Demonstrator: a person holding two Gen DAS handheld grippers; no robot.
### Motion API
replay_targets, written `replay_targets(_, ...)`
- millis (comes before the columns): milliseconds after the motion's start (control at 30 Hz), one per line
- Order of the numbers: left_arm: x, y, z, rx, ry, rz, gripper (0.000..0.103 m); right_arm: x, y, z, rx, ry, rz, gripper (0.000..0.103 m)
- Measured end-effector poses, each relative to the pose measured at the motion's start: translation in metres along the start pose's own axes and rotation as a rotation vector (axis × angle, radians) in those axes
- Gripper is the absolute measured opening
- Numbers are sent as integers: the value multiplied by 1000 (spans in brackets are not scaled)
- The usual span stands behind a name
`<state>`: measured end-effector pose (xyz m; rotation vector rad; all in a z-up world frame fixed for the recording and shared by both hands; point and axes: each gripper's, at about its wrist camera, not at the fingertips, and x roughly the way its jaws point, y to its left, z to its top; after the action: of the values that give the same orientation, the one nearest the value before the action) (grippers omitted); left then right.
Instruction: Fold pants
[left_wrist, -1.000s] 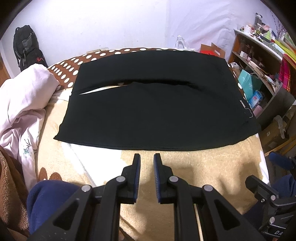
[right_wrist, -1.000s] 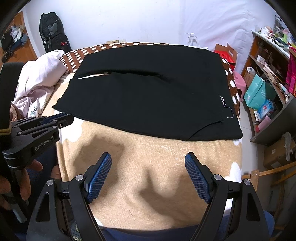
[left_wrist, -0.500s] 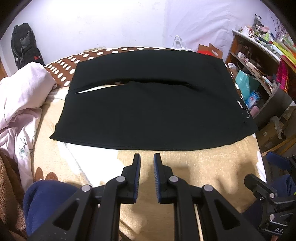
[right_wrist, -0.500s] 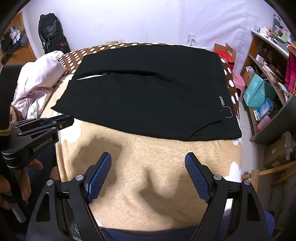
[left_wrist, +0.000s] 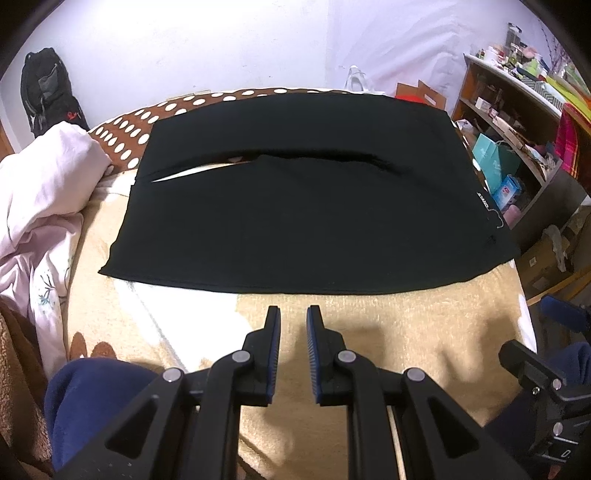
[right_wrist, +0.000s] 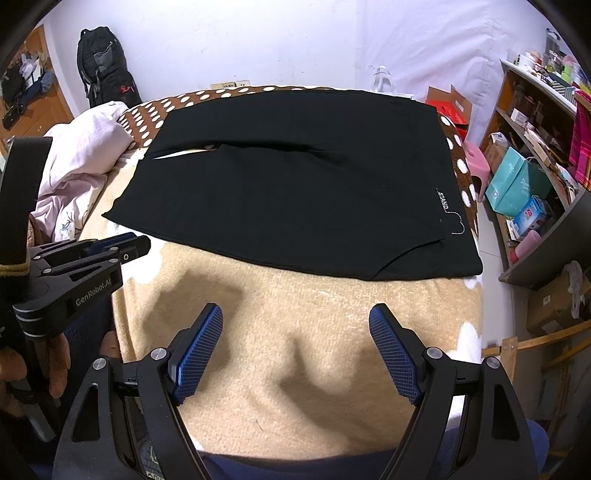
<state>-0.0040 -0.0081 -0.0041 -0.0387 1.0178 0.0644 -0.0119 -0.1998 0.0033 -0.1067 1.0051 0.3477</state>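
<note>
The left gripper has its jaws only a little apart, a narrow gap with nothing between them. The right gripper has its jaws wide apart and holds nothing. Both hang over the beige blanket without touching the cloth. The black pants lie flat at 12 o'clock from both grippers, legs side by side. A shelf at 2 o'clock holds boxes and bags.

Black pants lie flat, folded across the tan blanket.
</note>
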Motion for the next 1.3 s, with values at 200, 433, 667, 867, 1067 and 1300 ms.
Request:
replay_targets(200,2,-1,0,5,9,-28,16,0,1,0,-1,1,-2,82)
replay_targets(433,0,-2,0,6,-4,-31,16,0,1,2,0,0,0,82)
replay_targets(667,3,-3,0,10,8,-32,16,1,1,3,0,2,0,82)
replay_targets(867,9,-2,-1,2,32,-43,16,5,1,4,0,13,2,82)
replay_targets(1067,10,-2,-1,1,36,-56,16,7,1,3,0,15,2,82)
replay_targets(1300,11,-5,-2,15,39,-59,16,10,1,2,5,22,5,82)
